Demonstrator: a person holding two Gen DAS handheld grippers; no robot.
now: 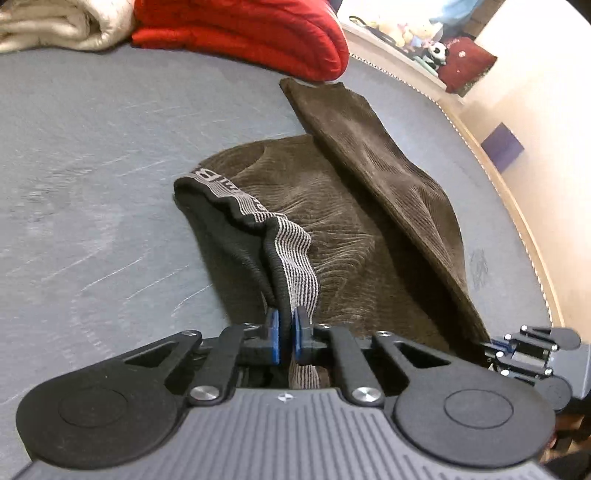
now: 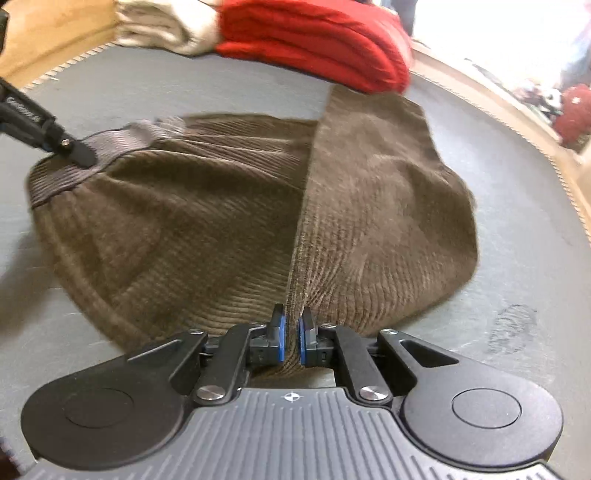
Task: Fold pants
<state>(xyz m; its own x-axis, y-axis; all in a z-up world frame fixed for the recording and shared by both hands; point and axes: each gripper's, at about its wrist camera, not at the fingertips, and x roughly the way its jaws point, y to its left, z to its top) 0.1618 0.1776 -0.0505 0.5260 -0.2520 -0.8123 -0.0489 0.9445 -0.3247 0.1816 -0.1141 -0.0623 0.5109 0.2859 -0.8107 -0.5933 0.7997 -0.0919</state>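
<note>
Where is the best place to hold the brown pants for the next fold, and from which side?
Hold the brown pants at the near edge: striped waistband in the left gripper, folded leg edge in the right gripper, both from the near side. These edges are thin and lifted.

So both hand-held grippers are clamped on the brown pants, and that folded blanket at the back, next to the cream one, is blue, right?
Not blue: the folded blanket is red, as the left wrist view shows, beside the cream one. The rest holds: left hand-held gripper and right hand-held gripper both clamp the brown pants.

Brown corduroy pants (image 1: pixel 354 236), striped grey waistband (image 1: pixel 295 266)
</note>
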